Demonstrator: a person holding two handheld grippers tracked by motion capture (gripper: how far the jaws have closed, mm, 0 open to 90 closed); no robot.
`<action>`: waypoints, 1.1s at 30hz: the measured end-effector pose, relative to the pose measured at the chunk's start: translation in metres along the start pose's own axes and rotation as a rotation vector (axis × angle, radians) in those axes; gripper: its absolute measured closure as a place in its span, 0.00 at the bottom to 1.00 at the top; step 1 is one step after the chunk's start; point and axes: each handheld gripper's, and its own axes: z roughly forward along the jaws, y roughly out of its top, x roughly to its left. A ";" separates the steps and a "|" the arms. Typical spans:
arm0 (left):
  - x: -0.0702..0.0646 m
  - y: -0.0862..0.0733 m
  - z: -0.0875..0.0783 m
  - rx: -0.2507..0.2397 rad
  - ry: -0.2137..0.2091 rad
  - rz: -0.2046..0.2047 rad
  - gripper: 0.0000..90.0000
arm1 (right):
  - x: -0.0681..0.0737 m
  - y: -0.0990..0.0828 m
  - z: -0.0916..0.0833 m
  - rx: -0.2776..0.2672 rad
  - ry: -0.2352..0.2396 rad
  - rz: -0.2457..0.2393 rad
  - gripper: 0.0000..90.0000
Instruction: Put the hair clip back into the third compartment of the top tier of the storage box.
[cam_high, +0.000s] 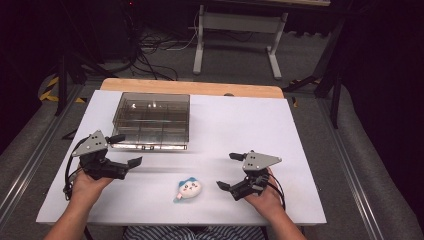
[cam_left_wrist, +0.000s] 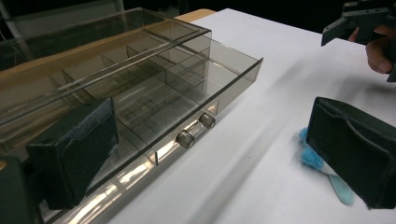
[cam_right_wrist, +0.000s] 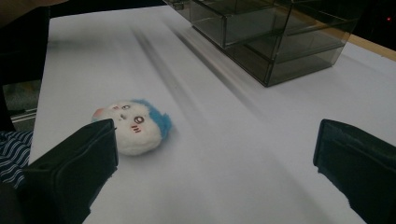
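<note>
A small white plush head with blue hair (cam_high: 188, 189) lies on the white table near the front edge, between my two grippers. My left gripper (cam_high: 126, 150) is open at the left, just in front of a smoky clear drawer box (cam_high: 151, 119), nothing between its fingers. In the left gripper view the box's drawer (cam_left_wrist: 154, 112) stands slightly pulled out, with two small knobs (cam_left_wrist: 185, 138), and the plush (cam_left_wrist: 312, 156) peeks from behind the right jaw. My right gripper (cam_high: 228, 171) is open, right of the plush (cam_right_wrist: 133, 126), not touching it.
The white table (cam_high: 240, 125) has a wooden strip along its far edge. Beyond it stand a white desk frame (cam_high: 240, 35) and floor cables. A striped garment shows at the near edge.
</note>
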 end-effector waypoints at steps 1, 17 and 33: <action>0.000 -0.002 -0.001 -0.001 0.000 -0.005 0.04 | 0.001 0.001 0.001 0.001 0.001 -0.001 0.01; 0.003 -0.014 -0.008 -0.014 0.015 -0.008 0.03 | 0.008 0.015 0.016 0.046 0.020 0.009 0.05; -0.002 -0.020 -0.009 -0.038 0.051 -0.024 0.04 | 0.025 0.022 0.045 0.145 0.075 0.030 0.11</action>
